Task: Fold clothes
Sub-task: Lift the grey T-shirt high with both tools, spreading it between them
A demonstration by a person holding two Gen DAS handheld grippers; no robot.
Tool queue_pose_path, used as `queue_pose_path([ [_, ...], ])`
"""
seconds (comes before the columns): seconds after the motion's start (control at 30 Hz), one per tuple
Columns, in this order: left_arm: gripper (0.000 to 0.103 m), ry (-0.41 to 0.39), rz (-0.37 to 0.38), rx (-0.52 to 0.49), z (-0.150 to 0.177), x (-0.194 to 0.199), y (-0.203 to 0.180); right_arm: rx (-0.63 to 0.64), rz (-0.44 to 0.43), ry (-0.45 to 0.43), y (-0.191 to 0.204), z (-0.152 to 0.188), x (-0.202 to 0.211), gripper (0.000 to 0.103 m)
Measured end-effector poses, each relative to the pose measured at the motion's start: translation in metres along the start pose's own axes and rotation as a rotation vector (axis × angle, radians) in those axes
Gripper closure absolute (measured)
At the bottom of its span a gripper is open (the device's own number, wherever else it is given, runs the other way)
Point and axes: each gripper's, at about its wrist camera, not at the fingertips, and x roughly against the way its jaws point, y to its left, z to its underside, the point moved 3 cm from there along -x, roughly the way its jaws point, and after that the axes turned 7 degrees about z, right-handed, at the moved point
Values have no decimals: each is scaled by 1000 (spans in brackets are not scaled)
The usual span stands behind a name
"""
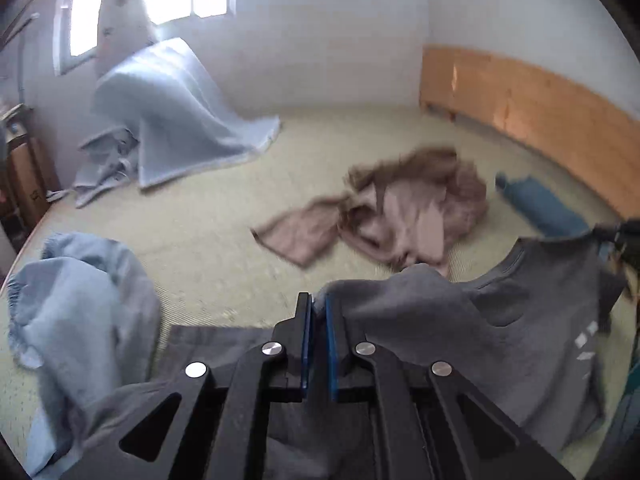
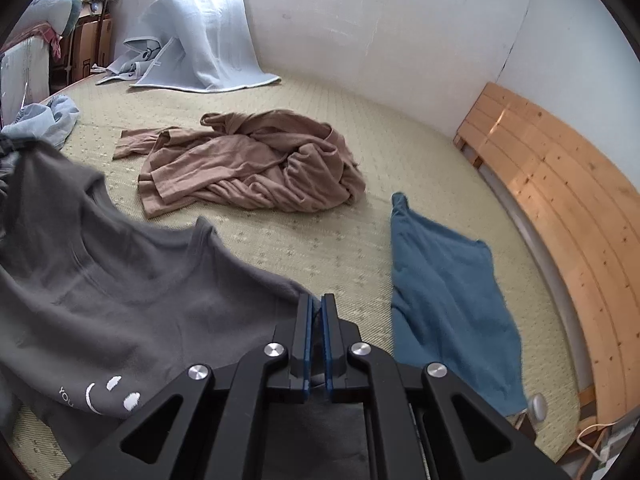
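A pale woven mat (image 2: pixel 312 248) carries a crumpled brown garment (image 2: pixel 248 164) and a flat blue cloth (image 2: pixel 444 292). Nearest, a dark grey T-shirt (image 2: pixel 120 276) hangs above the mat between the left gripper (image 1: pixel 318 312) and right gripper (image 2: pixel 316 312), both jaws clamped on its fabric. White print shows a smiley and "YOU" (image 2: pixel 66 392).

Open mat (image 2: pixel 288 240) lies ahead between the brown garment (image 2: pixel 248 164) and the blue cloth (image 2: pixel 448 300). The wooden headboard (image 2: pixel 560 208) closes the right side. A pale blue garment (image 1: pixel 80 320) and a draped blanket (image 2: pixel 204 36) crowd the left.
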Motion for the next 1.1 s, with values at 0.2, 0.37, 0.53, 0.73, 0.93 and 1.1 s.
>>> queue_pose_path([
  [0.2,98,-156,-74,68,-11,75,13,-3,47,-106,-1,-8,34,101],
  [0.37,98,-266,-137,140,2,138,30,23,77,-247,8,-2,82,101],
  [0.53,98,-332,-186,199,19,185,43,130,126,-389,32,10,135,102],
  [0.73,98,-307,-195,240,38,192,45,274,86,-356,70,30,133,101],
  [0.93,98,-253,-190,243,52,176,38,394,-3,-250,96,55,104,101],
  [1.1,98,-221,-188,223,57,165,31,522,-69,-155,109,87,78,98],
])
